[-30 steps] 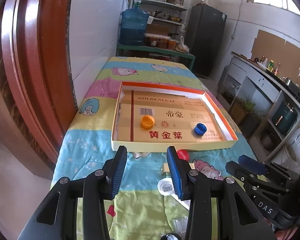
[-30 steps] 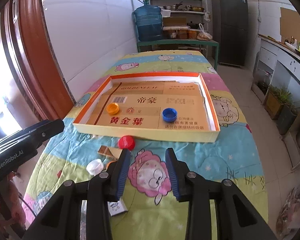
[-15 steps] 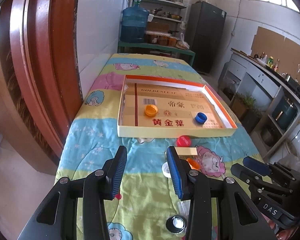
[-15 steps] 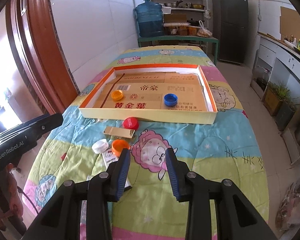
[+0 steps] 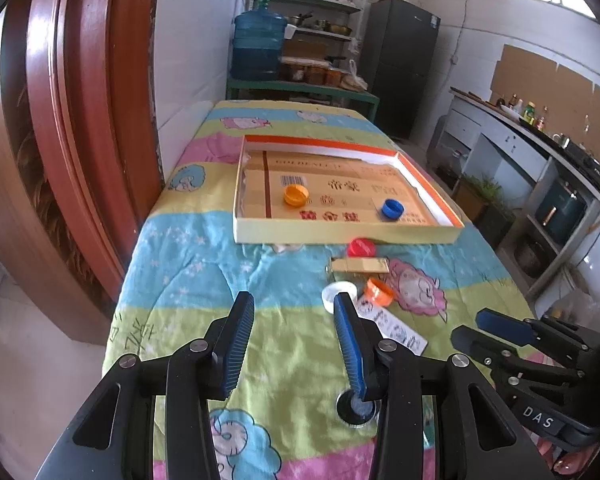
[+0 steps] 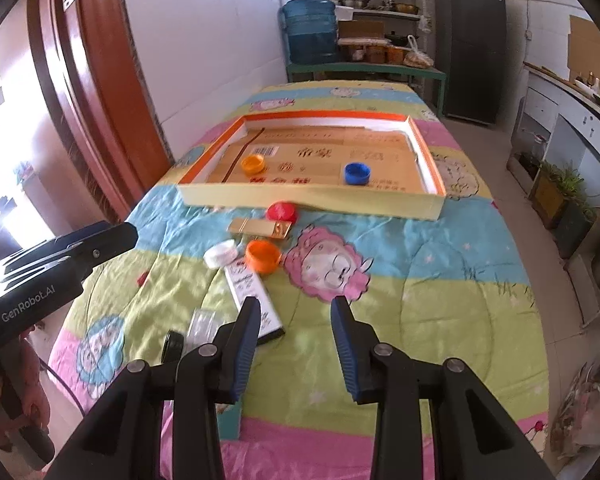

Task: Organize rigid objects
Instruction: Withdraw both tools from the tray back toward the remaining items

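Caps [image 6: 262, 255] and boxes [image 6: 260, 227] lie loose before tray [image 6: 308, 198]; clear item [image 6: 202, 326], perhaps plastic.

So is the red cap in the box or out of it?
Out. The red cap lies on the blanket just in front of the box's near wall; only the blue cap and one orange cap are inside.

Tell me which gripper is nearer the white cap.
Left. The left gripper has its right-hand fingertip just beside the white cap. The right gripper sits farther back, with the white printed box between it and the cap.
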